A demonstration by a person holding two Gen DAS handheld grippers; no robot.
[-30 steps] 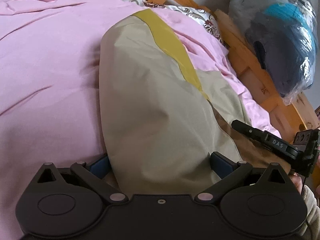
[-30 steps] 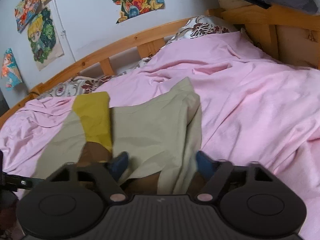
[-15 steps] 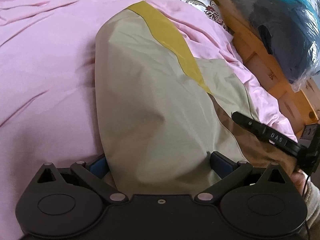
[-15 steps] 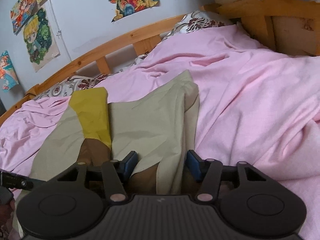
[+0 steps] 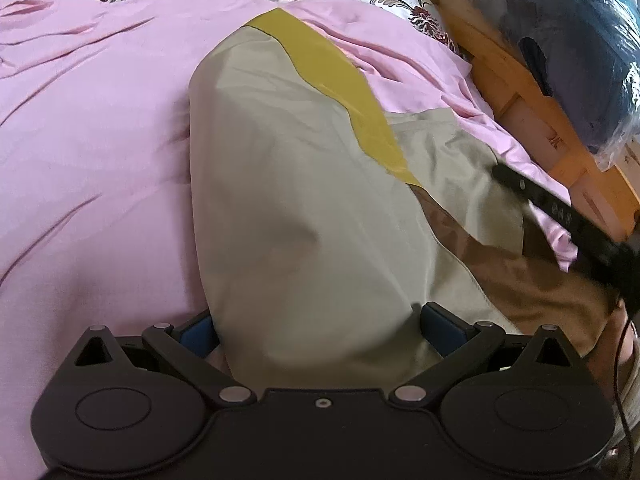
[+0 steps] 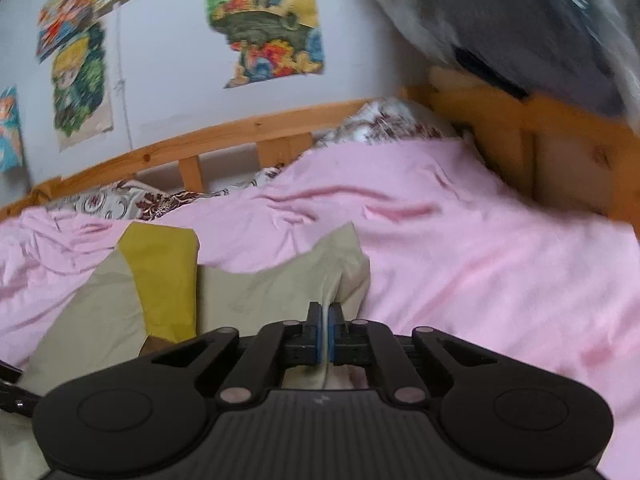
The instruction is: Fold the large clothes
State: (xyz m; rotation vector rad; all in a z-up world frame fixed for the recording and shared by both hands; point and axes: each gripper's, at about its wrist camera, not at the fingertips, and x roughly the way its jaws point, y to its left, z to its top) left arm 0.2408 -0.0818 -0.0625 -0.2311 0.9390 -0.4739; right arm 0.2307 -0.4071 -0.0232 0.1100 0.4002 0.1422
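Right claw [image 6: 327, 322] is pressed together on a beige edge of the garment [image 5: 296, 208], on the side nearest the bed frame [image 5: 520, 92]. Left claw [image 5: 316, 324] stands spread wide, the cloth draped between its fingers but not pinched. From both claws the garment runs straight ahead across the pink sheet [image 5: 88, 128], its long axis pointing toward the yellow band [image 5: 340, 88] at the far end. Only the right side is gripped, so the next fold likely depends on the left claw closing on its own near edge first.
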